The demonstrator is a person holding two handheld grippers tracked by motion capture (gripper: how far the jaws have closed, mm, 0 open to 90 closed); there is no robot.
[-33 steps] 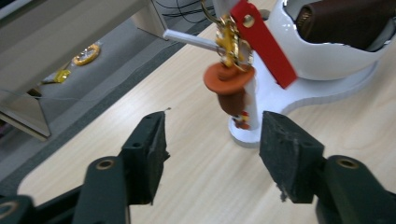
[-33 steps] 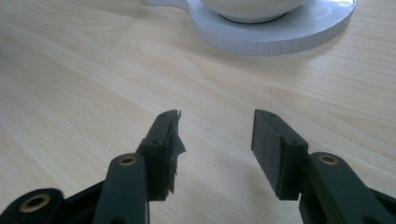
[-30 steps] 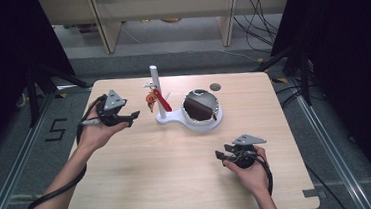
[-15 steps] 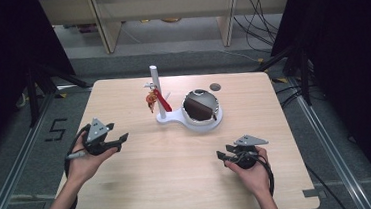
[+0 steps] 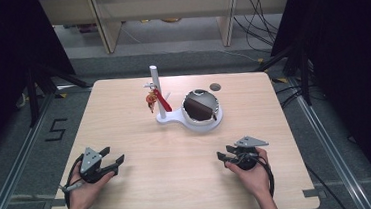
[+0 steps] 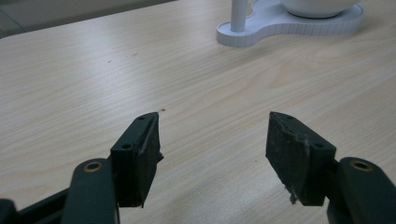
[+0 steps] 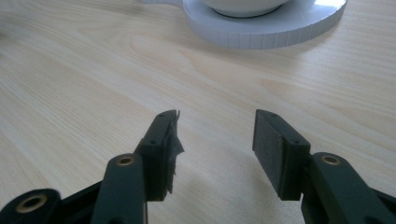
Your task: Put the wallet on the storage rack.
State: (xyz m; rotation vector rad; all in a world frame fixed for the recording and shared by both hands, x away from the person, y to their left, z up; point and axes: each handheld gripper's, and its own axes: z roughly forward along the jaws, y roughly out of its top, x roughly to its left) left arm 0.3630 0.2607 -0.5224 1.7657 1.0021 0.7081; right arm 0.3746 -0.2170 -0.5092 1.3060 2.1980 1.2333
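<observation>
High view is showing both grippers, left gripper (image 5: 111,159) and right gripper (image 5: 226,155), sitting low over the worktop (image 5: 177,150), fingers apart, holding nothing.

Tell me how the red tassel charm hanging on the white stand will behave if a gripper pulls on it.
The red tassel charm hangs limp from the white stand's post, so it is probably floppy and would swing rather than hold shape. It looks small and thin, likely very light. The stand's post is narrow and tall, so a sideways tug might tip or drag it.
</observation>
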